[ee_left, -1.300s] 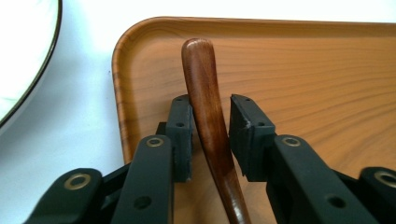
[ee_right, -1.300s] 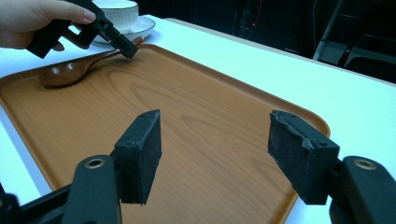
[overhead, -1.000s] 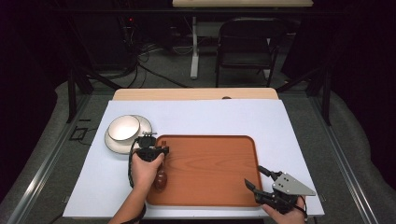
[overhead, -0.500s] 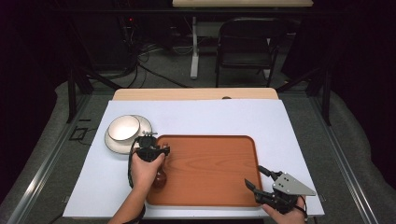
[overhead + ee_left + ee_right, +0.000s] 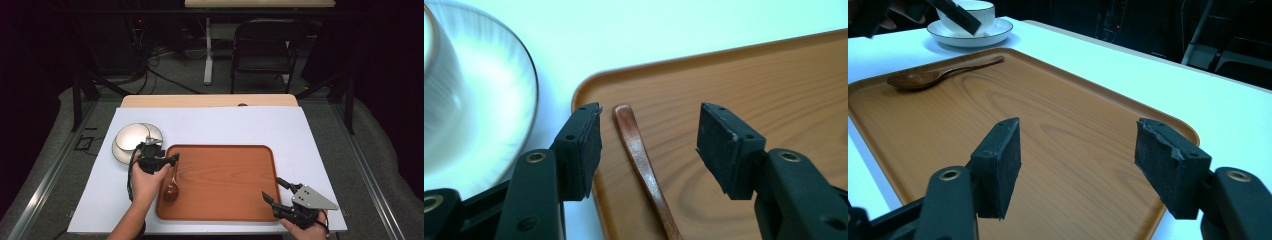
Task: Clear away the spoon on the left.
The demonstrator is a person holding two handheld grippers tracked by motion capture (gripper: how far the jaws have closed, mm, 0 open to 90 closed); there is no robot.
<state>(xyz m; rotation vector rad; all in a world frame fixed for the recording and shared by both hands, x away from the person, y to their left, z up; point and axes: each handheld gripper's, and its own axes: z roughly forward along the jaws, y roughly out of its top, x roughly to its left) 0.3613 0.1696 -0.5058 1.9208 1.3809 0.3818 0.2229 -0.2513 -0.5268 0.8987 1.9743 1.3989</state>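
Note:
A brown wooden spoon [image 5: 171,189] lies in the left end of a wooden tray [image 5: 225,200], its bowl toward me. My left gripper [image 5: 164,154] is open over the tray's far-left corner. In the left gripper view its open jaws [image 5: 649,145] stand either side of the spoon's handle [image 5: 639,150] without touching it. My right gripper [image 5: 276,192] hovers open at the tray's near-right corner. The right gripper view has that gripper [image 5: 1078,165] open above bare tray [image 5: 1048,115], with the spoon [image 5: 933,75] far off at the left.
A white cup [image 5: 131,137] on a saucer [image 5: 150,131] stands just left of the tray's far-left corner, close to my left gripper; the saucer's rim [image 5: 499,100] is beside the left jaw. White table cover [image 5: 225,125] surrounds the tray. A chair [image 5: 265,45] stands beyond the table.

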